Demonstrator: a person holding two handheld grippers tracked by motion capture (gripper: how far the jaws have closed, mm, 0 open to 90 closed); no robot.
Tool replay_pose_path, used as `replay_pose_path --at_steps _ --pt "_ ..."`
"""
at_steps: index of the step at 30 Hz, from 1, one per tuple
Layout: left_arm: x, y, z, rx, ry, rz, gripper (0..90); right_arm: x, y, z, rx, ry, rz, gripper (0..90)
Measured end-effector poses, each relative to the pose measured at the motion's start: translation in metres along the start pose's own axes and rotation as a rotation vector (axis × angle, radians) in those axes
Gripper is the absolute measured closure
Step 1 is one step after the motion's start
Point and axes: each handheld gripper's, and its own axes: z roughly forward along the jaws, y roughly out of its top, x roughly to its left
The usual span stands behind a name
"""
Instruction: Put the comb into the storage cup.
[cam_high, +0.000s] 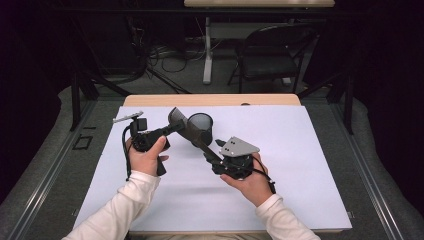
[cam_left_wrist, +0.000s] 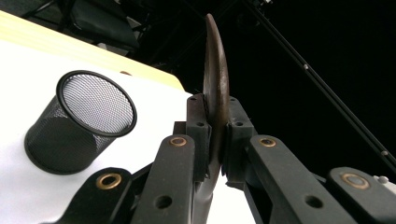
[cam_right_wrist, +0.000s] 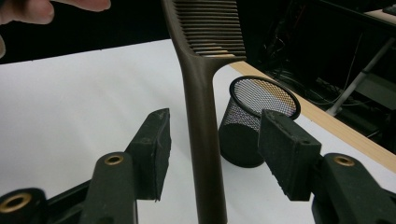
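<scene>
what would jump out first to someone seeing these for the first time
A brown comb held up above the middle of the white table, clamped in the left tool. The right tool stands open around its handle, pads apart from it. Just behind stands a black mesh cup, upright and empty.

the comb (cam_right_wrist: 201, 116) was dark brown throughout, handle and teeth alike, with fine parallel teeth forming a ribbed pattern at the top centre of the right gripper view. the pen cup (cam_left_wrist: 77, 122) at the left of the left gripper view was black wire mesh, a fine grid pattern with a solid black rim. the left gripper (cam_high: 172, 128) and the right gripper (cam_high: 212, 157) were black, with brass-coloured rivets on the jaws; the right one carried a pale grey plate dotted with small dark holes. the sheet (cam_high: 280, 150) was plain white; the table (cam_high: 150, 100) edge was light wood. the sleeves (cam_high: 120, 210) were white.
</scene>
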Motion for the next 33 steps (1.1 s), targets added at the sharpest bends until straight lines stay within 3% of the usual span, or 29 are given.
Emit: replay_pose_path --at_steps 9,18,33 --pt "0.003 0.011 -0.005 -0.041 0.014 0.000 84.1 0.001 0.001 -0.002 -0.007 -0.009 -0.006 38.3" --pt "0.004 0.022 -0.011 -0.086 0.025 0.005 84.1 0.003 0.001 0.000 0.011 0.000 -0.007 25.3" --pt "0.009 0.034 -0.014 -0.115 0.059 0.013 84.1 0.004 0.000 0.004 0.048 -0.008 0.021 9.3"
